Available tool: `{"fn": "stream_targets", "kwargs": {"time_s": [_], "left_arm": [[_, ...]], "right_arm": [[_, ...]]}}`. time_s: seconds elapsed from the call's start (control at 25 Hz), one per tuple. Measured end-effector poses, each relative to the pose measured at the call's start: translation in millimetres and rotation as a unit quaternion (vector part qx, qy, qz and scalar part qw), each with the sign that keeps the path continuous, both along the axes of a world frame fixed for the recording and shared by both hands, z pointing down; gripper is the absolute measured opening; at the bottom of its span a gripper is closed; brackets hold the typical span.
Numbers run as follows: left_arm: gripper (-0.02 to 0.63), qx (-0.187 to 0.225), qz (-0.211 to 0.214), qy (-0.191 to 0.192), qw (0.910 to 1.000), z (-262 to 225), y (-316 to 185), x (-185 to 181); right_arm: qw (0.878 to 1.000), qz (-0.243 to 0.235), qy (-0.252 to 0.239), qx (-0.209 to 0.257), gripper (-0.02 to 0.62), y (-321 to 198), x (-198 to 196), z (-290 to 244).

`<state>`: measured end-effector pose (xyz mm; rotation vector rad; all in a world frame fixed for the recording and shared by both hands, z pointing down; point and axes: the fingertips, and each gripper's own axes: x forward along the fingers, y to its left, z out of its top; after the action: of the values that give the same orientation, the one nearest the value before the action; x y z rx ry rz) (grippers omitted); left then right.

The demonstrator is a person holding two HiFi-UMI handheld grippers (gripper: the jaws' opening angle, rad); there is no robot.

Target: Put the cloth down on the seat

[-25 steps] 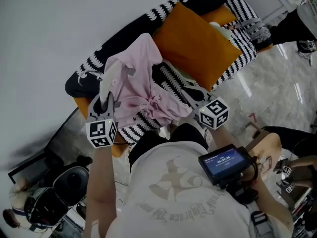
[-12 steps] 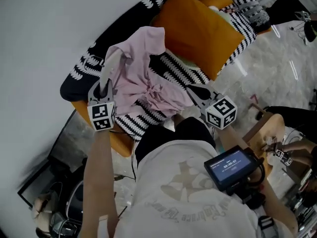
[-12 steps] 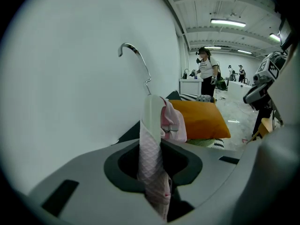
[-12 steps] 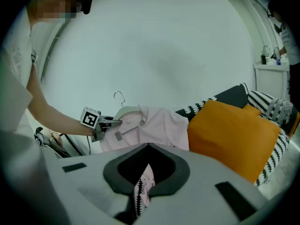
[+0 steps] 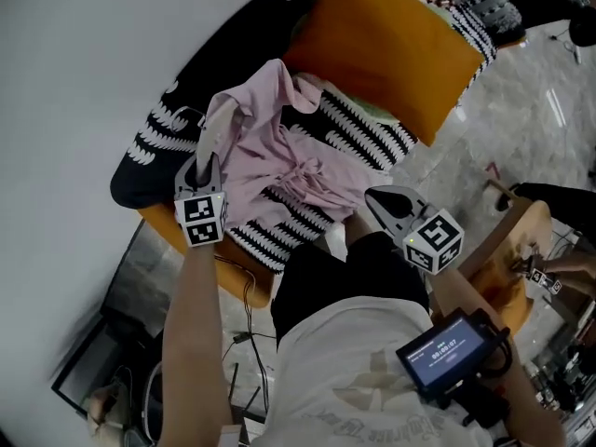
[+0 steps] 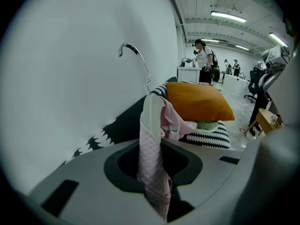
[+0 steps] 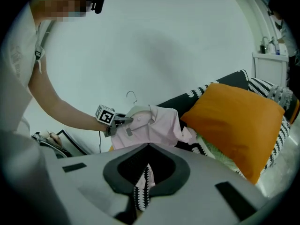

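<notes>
Pink cloth (image 5: pixel 279 170) sits clamped in jaws of left gripper (image 5: pixel 203 164), draping onto seat (image 5: pixel 365 130).

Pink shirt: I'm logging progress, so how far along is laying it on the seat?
Done: most of the shirt lies spread on the seat. In hand: the left claw is clamped on its collar end, hanger included. The right claw is at the hem, grip unclear. Left: lower that end and release.
</notes>
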<state>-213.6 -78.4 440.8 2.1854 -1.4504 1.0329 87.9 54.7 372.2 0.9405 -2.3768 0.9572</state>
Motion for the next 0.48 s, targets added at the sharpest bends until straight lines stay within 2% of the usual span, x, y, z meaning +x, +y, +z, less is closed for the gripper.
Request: {"fn": "stream_targets", "kwargs": {"time_s": [0.2, 0.48], "left_arm": [[0.094, -0.027, -0.015, 0.016, 0.9994, 49.1, 2.1, 14.1], [0.095, -0.041, -0.041, 0.056, 0.9968, 87.0, 11.6, 17.7]], "right_arm": [[1.000, -0.012, -0.003, -0.020, 0.015, 8.9, 1.2, 32.9], [0.999, -0.017, -0.021, -0.035, 0.015, 21.5, -12.0, 53.0]]}}
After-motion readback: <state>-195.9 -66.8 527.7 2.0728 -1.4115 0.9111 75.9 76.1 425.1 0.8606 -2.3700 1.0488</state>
